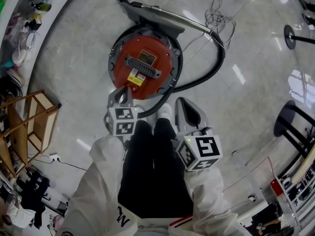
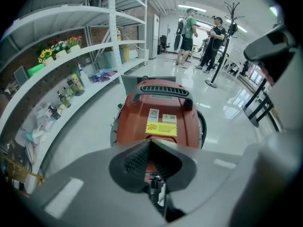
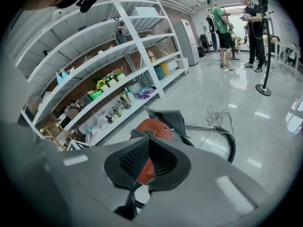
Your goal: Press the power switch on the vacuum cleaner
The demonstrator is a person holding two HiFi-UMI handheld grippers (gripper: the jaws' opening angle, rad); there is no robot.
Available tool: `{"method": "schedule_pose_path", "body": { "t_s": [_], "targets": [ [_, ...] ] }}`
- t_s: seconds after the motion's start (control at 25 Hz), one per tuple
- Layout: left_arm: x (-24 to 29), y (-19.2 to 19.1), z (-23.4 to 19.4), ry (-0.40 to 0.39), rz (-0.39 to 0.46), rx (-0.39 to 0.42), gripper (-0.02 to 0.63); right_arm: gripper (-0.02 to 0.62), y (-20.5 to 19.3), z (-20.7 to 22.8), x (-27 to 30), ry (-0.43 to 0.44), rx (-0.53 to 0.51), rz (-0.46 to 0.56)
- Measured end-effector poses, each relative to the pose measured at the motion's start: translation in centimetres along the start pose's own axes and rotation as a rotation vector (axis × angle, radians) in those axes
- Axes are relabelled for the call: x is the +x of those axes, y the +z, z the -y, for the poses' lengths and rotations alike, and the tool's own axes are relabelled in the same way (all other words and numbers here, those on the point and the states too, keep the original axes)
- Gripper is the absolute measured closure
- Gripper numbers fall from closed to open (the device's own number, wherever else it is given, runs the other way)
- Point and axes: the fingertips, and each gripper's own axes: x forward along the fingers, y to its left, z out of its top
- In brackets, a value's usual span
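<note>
White sleeves [image 1: 101, 181] and dark trousers [image 1: 152, 171] fill the bottom of the head view, with a gripper held out from each sleeve. The left gripper [image 1: 122, 90] has its jaws closed tip to tip with nothing between them; its tip sits over the near rim of the vacuum cleaner [image 1: 142, 63], and no view shows whether it touches. The right gripper [image 1: 182, 102] is also closed and empty; it is held a little further back, beside a white shoe [image 1: 165, 111] and clear of the machine.

The vacuum cleaner is a round red drum with a dark rim, standing on the pale glossy floor [image 1: 74, 68] straight ahead of the person; a dark handle [image 1: 143, 66] crosses its top, and a yellow label [image 1: 135, 77] lies just below that. The switch itself cannot be picked out. A black hose [image 1: 209, 73] curls from the near side round to the right and joins a metal tube [image 1: 172, 14] lying behind the drum; a loose cord [image 1: 216, 14] is bundled near the tube's end.

Long white shelves [image 2: 71, 56] with flowers and small goods run along the left; a wooden rack [image 1: 27, 127] stands near them; several people [image 2: 189, 30] stand far down the room.
</note>
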Motion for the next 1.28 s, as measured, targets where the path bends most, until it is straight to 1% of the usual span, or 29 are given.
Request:
{"method": "schedule_pose_path", "body": {
  "t_s": [0.36, 0.52, 0.72, 1.0, 1.28],
  "targets": [
    [0.1, -0.1, 0.0, 0.002, -0.001, -0.005, 0.604, 0.595, -0.3, 0.3, 0.1, -0.002, 0.004, -0.007],
    [0.4, -0.3, -0.2, -0.002, -0.016, -0.010, 0.606, 0.595, -0.5, 0.2, 0.2, -0.001, 0.007, -0.008],
    [0.5, -0.2, -0.2, -0.011, 0.002, 0.009, 0.606, 0.595, -0.8, -0.1, 0.4, 0.006, 0.005, -0.013],
    [0.6, -0.2, -0.2, -0.011, 0.000, -0.005, 0.606, 0.595, -0.6, -0.4, 0.1, 0.007, -0.005, -0.006],
    [0.7, -0.2, -0.2, -0.019, 0.023, -0.004, 0.606, 0.595, -1.3, -0.8, -0.2, 0.010, -0.007, -0.010]
  ]
}}
